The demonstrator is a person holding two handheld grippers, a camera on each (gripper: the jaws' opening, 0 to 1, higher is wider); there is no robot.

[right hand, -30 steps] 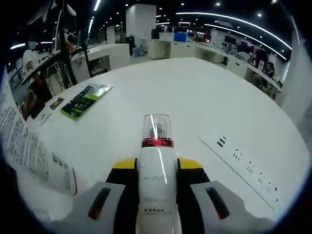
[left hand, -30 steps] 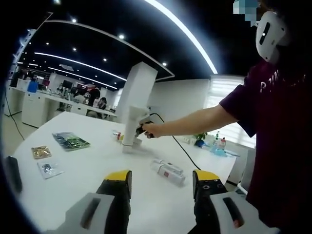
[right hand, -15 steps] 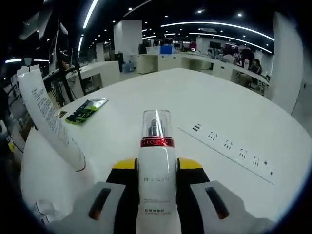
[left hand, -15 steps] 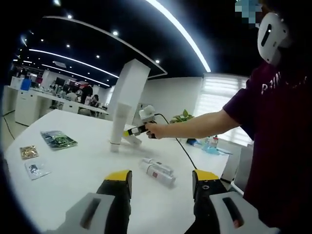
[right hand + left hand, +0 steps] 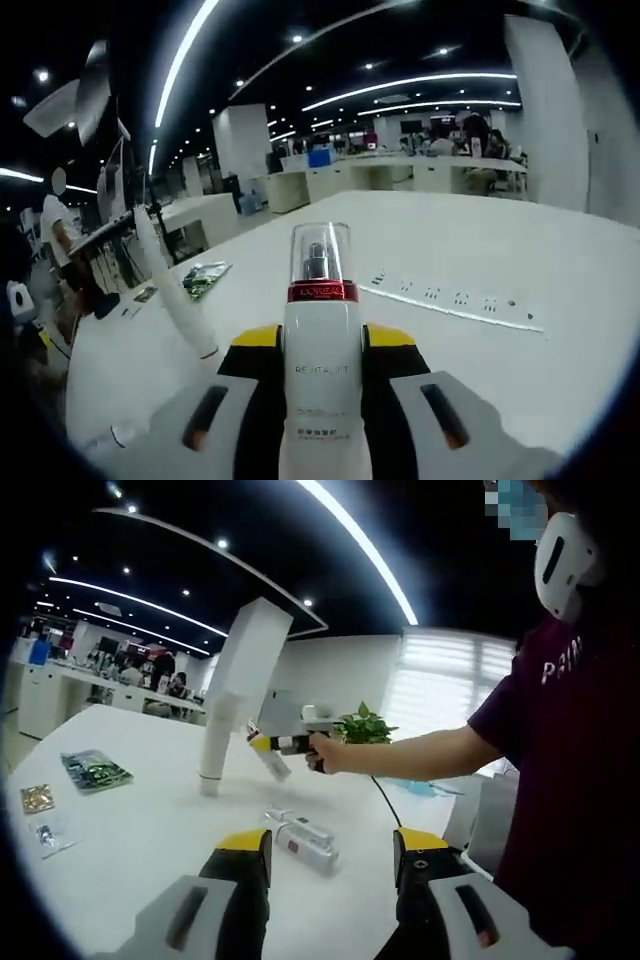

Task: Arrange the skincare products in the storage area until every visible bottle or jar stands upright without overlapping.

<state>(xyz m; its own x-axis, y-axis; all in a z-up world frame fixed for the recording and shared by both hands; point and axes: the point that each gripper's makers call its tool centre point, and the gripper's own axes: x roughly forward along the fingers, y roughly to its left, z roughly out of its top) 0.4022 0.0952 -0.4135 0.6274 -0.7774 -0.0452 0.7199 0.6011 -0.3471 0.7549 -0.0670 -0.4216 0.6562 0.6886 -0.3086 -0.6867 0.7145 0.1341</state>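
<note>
Currently the right tool (image 5: 320, 345) is clamping a white pump bottle (image 5: 320, 350) with a red collar and clear cap, carrying it above the desk (image 5: 480, 350), presumably to stand it upright. Left tool (image 5: 328, 855) is hovering with jaws apart, holding nothing. Below it a white bottle (image 5: 300, 837) is lying on its side; a tall white tube (image 5: 215, 748) is standing cap-down beyond

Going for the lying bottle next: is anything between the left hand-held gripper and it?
Nothing visible: bare white table lies between the open left hand-held gripper and the lying bottle.
</note>
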